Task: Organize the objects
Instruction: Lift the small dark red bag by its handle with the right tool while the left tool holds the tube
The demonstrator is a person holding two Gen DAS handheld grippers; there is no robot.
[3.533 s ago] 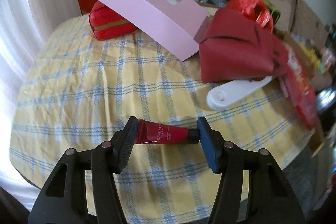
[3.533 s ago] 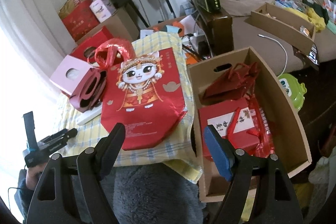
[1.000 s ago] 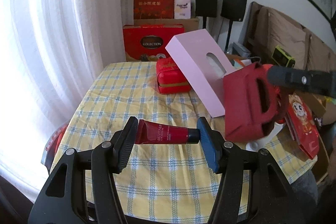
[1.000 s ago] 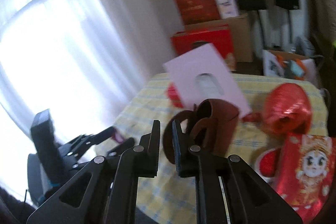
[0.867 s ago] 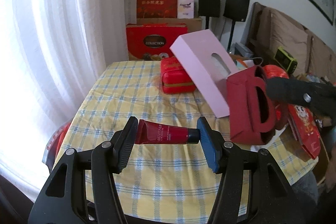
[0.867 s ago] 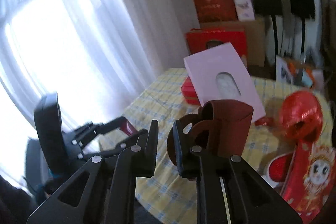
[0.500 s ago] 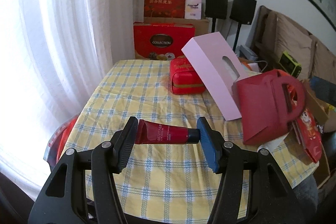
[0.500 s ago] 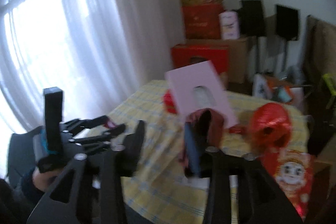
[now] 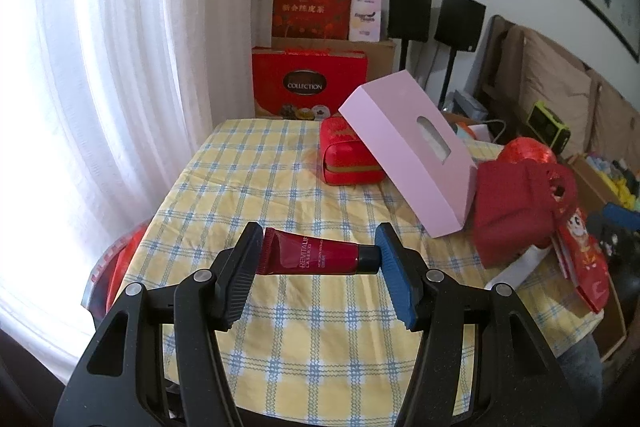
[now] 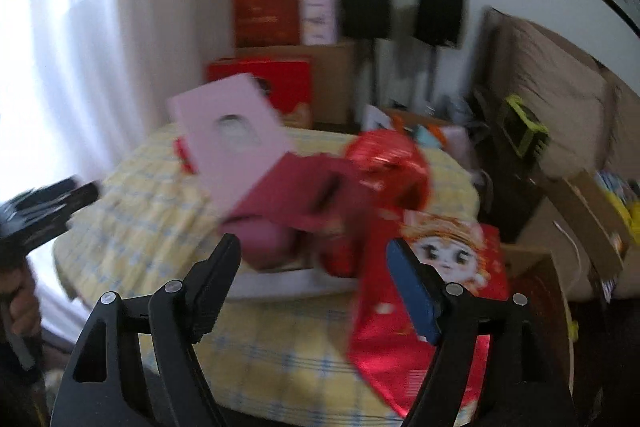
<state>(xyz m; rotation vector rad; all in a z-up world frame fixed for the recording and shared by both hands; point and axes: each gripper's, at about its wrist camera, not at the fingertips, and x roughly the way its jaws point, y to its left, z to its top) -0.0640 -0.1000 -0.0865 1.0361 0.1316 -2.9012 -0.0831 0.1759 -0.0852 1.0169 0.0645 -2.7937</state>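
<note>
Left gripper: a small red tube is squeezed end to end between the jaws, above the near part of the table.
Right gripper: the jaws have just been opening; nothing is held between them.
Dark red bag: it is seen on the right side of the table, touching the pink box.
Pink box: it is leaned, tilted, on a red case at the far side.

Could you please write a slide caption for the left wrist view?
Left gripper holds a red tube crosswise above the checked tablecloth.
</note>
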